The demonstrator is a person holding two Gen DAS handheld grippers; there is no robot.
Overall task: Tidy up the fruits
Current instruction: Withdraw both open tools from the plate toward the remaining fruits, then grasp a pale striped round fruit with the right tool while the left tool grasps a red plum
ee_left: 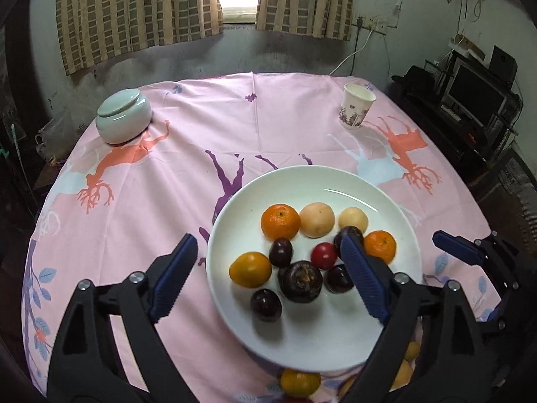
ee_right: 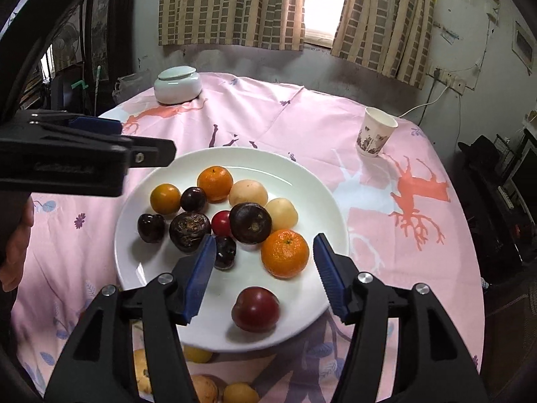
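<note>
A white plate on the pink tablecloth holds several fruits: oranges, pale round fruits, dark plums and a dark mangosteen. My left gripper is open and empty, hovering over the plate's near left side. In the right wrist view the plate shows an orange and a red plum near my right gripper, which is open and empty above them. Loose yellow fruits lie on the cloth at the plate's near edge.
A lidded pale green jar stands at the far left of the table. A paper cup stands at the far right. Shelves with electronics are right of the table. More loose fruits lie by the near table edge.
</note>
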